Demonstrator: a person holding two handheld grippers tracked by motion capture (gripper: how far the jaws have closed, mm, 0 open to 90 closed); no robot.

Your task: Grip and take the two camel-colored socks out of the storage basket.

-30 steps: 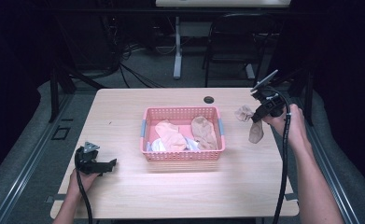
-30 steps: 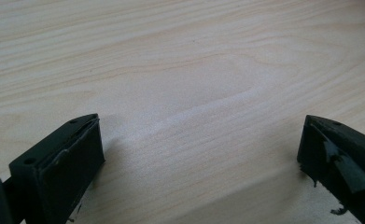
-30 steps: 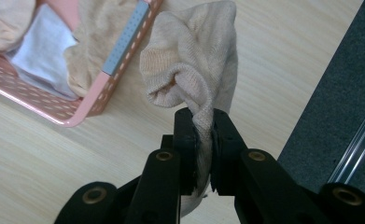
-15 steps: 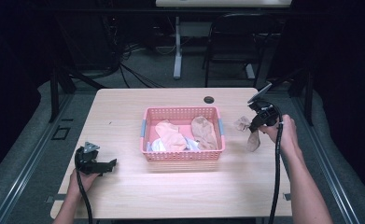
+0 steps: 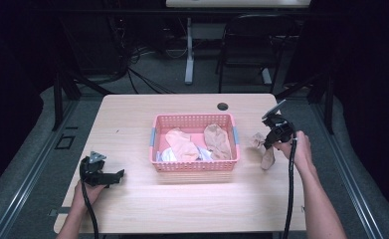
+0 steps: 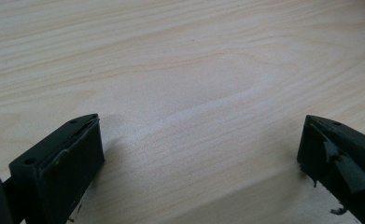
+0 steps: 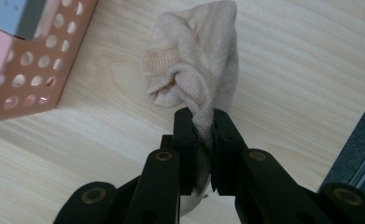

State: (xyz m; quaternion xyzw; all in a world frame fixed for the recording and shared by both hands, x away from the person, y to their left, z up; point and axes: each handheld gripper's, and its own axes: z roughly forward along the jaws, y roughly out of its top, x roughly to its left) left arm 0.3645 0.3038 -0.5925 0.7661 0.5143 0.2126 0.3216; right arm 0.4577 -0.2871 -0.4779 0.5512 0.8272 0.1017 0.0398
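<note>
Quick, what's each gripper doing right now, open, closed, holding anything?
Left gripper: open, nothing between the jaws, low over the table.
Right gripper: closed on a beige sock, right of the pink basket.

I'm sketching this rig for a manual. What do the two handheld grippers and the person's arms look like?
Both are black. The left gripper has two broad, blocky jaws with worn, peeling pads and a grey three-cornered plate on top. The right gripper has slim jaws on linked bars with brass-coloured pivot pins. A black cable trails from each. The forearms are bare, without sleeves.
</note>
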